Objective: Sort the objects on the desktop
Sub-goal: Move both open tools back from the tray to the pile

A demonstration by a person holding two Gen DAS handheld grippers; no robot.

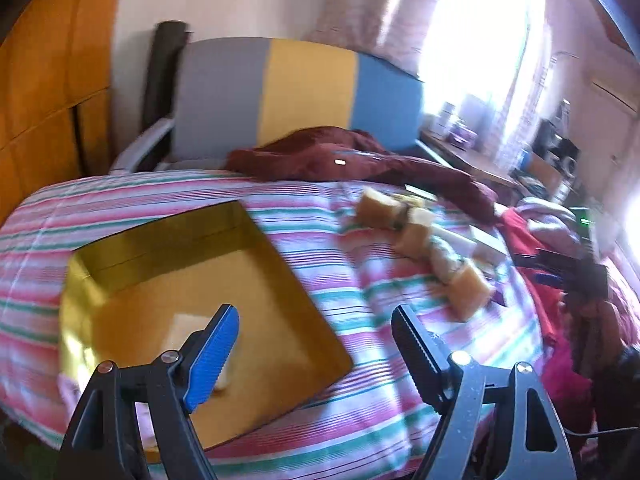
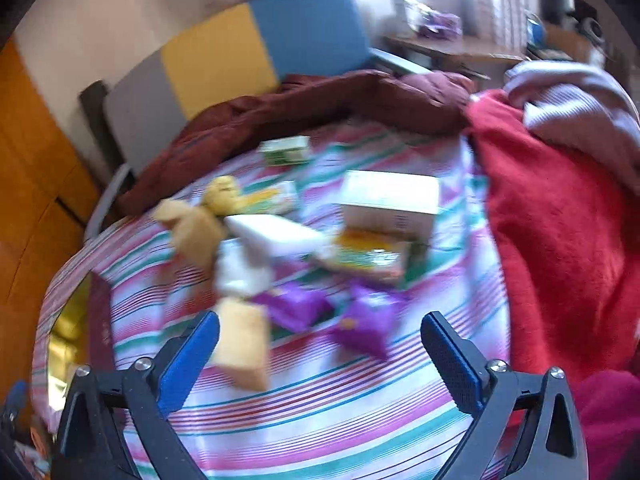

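Bed with striped cover (image 2: 320, 420); headboard (image 1: 304, 92) in grey, yellow and blue bands behind. Left gripper (image 1: 316, 336) tilts down over the edge of a gold tray (image 1: 92, 276), jaws spread, nothing between them. Right gripper (image 2: 320, 344) tilts down over the clutter, jaws wide, nothing pinched. Count: two purple packets (image 2: 296, 308), one large white box (image 2: 388, 204), several tan blocks (image 2: 244, 344). Motion blur smears the pile; exact count unclear. A pale item (image 1: 188, 328) in the tray sits partly behind the left finger.
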